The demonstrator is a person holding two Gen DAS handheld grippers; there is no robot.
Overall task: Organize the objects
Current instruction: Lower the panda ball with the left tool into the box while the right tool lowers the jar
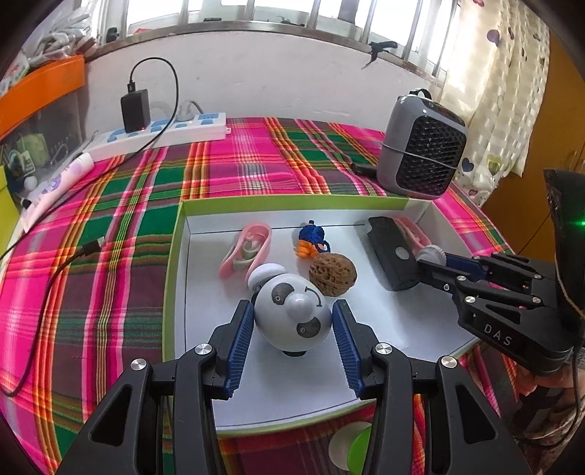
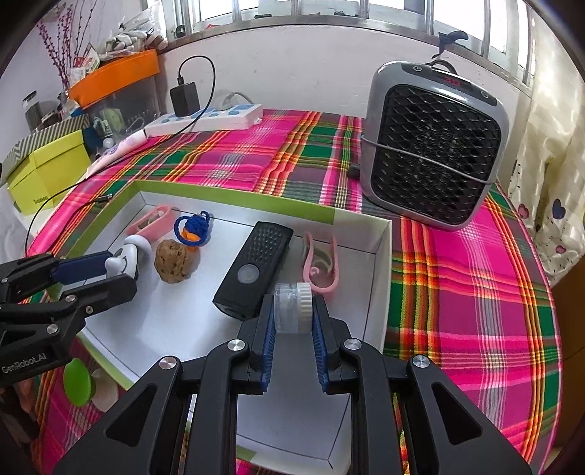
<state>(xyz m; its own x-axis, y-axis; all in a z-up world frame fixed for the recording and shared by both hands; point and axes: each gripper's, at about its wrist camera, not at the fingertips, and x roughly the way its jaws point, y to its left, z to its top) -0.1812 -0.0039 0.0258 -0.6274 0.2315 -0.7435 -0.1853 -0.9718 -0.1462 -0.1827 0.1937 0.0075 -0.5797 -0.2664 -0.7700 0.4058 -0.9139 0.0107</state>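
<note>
Table covered with a plaid cloth (image 1: 256,157) in pink, green and orange; white wall behind, barred window (image 1: 278,11) above a sill, patterned curtain (image 1: 486,120) at the right. On the cloth sits a shallow white box (image 1: 182,255) with a green rim. Left gripper (image 1: 292,321) is over the box's near side, fingers spread on either side of a panda toy (image 1: 292,318); the blue pads stand close to its sides, but contact cannot be judged. Beyond the toy, inside the box: a walnut (image 1: 332,274) just beside it, a pink clip (image 1: 246,250), a small blue-and-orange knotted toy (image 1: 310,239), a black remote (image 1: 393,252), and a second pink clip (image 2: 321,265) against the right wall. Right gripper (image 2: 292,321) hangs over the box near the remote's near end, fingers pinching a small clear jar (image 2: 292,307) with a white cap, held on its side. Outside the box: a grey fan heater (image 2: 431,146) at the far right of the cloth, a white power strip (image 1: 157,133) along the wall with a black charger (image 1: 135,109) plugged in and its cable trailing over the cloth, an orange bin (image 2: 117,71) and a yellow-green box (image 2: 47,171) at the left. A green-and-white round thing (image 1: 351,442) lies on the cloth just at the box's near edge.
</note>
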